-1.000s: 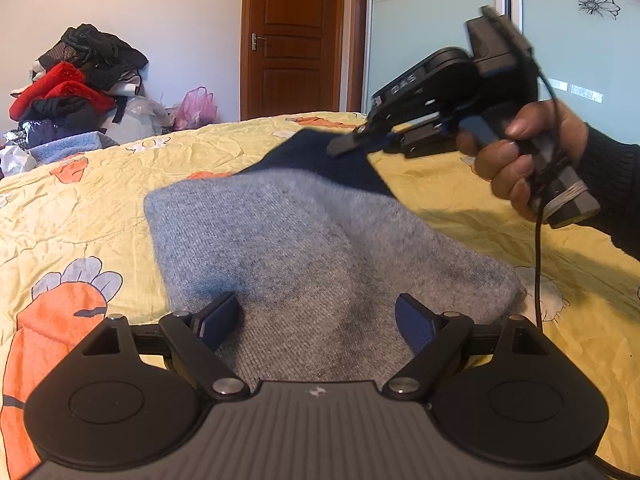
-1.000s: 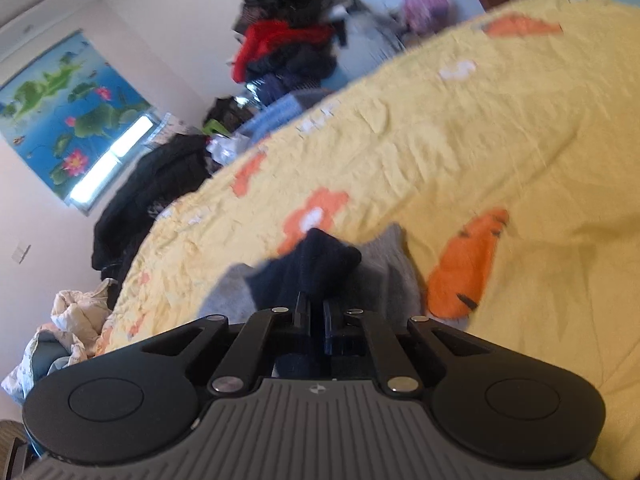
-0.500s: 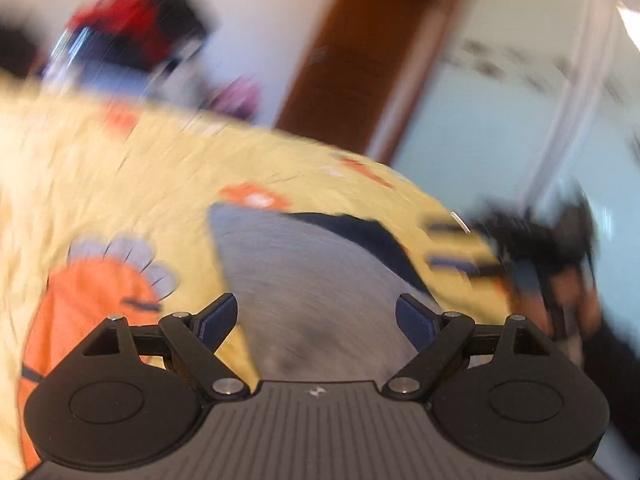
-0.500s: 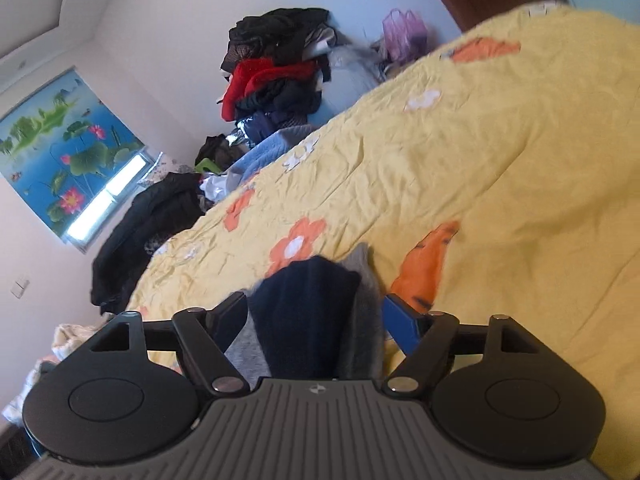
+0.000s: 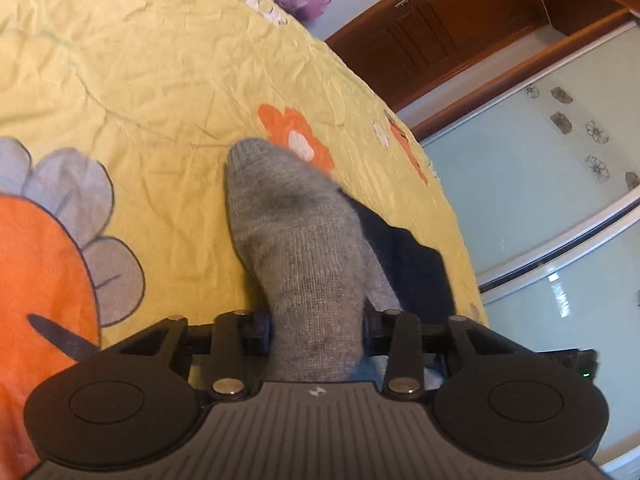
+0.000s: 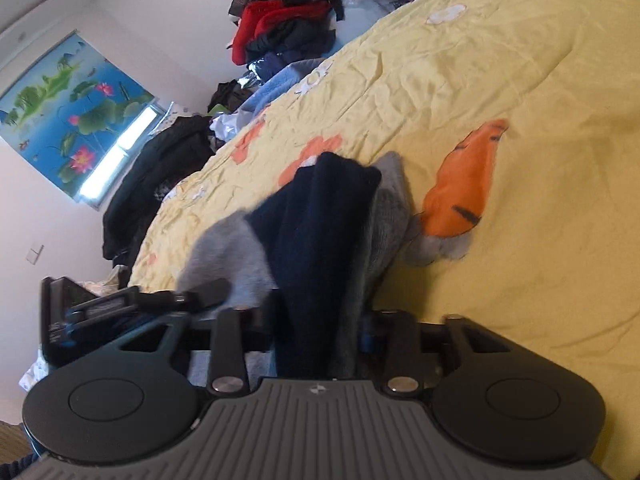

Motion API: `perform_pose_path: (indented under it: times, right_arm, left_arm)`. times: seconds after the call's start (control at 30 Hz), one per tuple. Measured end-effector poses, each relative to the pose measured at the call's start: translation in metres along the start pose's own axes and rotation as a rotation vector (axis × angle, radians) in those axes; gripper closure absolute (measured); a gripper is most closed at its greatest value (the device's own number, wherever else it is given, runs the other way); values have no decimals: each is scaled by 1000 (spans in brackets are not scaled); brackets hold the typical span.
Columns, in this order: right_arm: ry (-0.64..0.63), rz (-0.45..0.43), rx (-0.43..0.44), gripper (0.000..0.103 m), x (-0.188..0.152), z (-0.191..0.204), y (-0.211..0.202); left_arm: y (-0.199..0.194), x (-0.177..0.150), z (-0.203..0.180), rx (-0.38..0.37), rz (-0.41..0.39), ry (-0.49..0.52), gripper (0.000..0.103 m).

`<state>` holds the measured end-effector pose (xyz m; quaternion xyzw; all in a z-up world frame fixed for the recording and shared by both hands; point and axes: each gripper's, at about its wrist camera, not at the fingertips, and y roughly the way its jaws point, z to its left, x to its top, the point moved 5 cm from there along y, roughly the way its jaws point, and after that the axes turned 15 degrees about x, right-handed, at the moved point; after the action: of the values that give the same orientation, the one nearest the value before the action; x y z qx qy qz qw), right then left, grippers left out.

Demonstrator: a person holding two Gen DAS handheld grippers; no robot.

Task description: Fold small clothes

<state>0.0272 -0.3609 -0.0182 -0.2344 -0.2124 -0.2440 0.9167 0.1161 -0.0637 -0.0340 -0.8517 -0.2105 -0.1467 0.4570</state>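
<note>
One grey knit sock with a navy cuff lies on the bed's yellow sheet with orange and grey flower prints, bunched lengthwise, toe pointing far.

Left hand-held gripper: jaws have just been closing and now pinch the grey part of the sock, fabric filling the gap between both pads. In its view the navy cuff lies to the right of the grey.

Right hand-held gripper: jaws also just closing, now pinching the navy cuff together with a grey fold beside it. The left gripper's black body shows at that view's left edge, near the sock.

Two grippers, both clamped on the same sock at its near end.

Background: one heap of dark and red clothes against the far wall, one brown wooden door, one lotus-print window blind.
</note>
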Motion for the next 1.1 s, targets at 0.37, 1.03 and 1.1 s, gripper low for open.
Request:
perform_pose_path:
  times: [0.37, 1.03, 1.1]
  right_arm:
    - [-67, 11, 111, 73, 25, 61, 54]
    - [-63, 226, 26, 78, -64, 67, 43]
    - [-125, 212, 32, 79, -64, 80, 41]
  left_arm:
    - [-66, 54, 23, 225, -187, 153, 68]
    - [-112, -67, 79, 123, -71, 120, 88]
    - [-118, -63, 79, 139, -96, 131, 89]
